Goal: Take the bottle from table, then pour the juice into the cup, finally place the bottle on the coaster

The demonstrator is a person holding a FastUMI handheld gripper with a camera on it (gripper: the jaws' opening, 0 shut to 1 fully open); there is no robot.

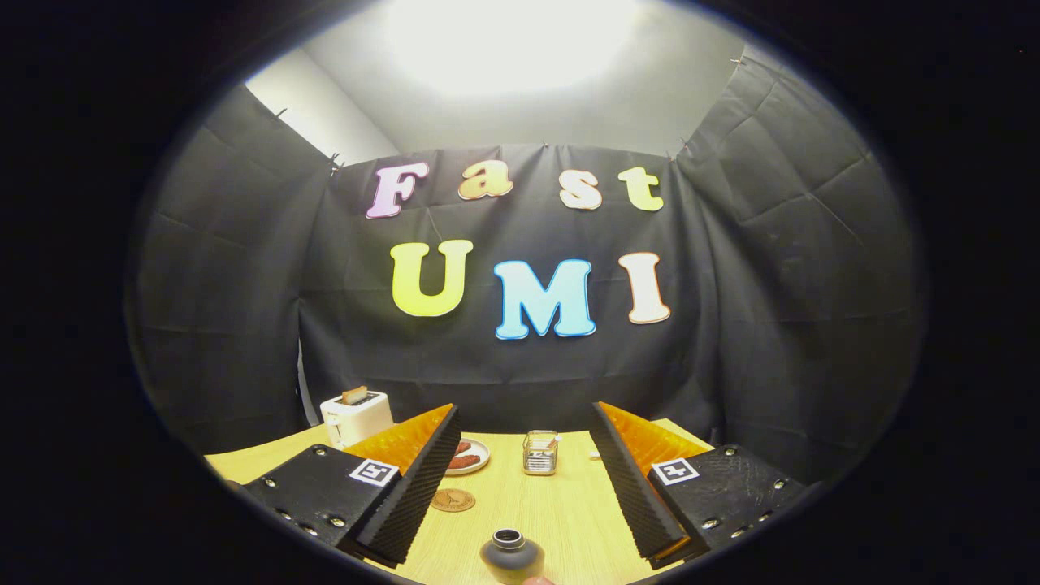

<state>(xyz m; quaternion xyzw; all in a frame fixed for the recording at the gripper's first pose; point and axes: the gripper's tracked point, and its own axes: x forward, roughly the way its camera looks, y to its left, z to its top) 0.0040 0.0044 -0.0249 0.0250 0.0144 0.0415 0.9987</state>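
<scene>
A small dark grey bottle (pixel 509 556) with an open mouth stands upright on the light wooden table (pixel 569 512), low between my fingers near their bases. My gripper (pixel 524 418) is open, its black ribbed pads (pixel 414 487) spread wide and touching nothing. A round brown coaster (pixel 452 500) lies flat just inside the left finger, a little beyond the bottle. A clear glass cup (pixel 540 452) stands further out on the table, between the fingertips.
A white toaster (pixel 355 416) with a slice in it stands at the table's far left corner. A plate (pixel 479 455) with dark red food sits beside the left fingertip. Black cloth walls close in behind the table.
</scene>
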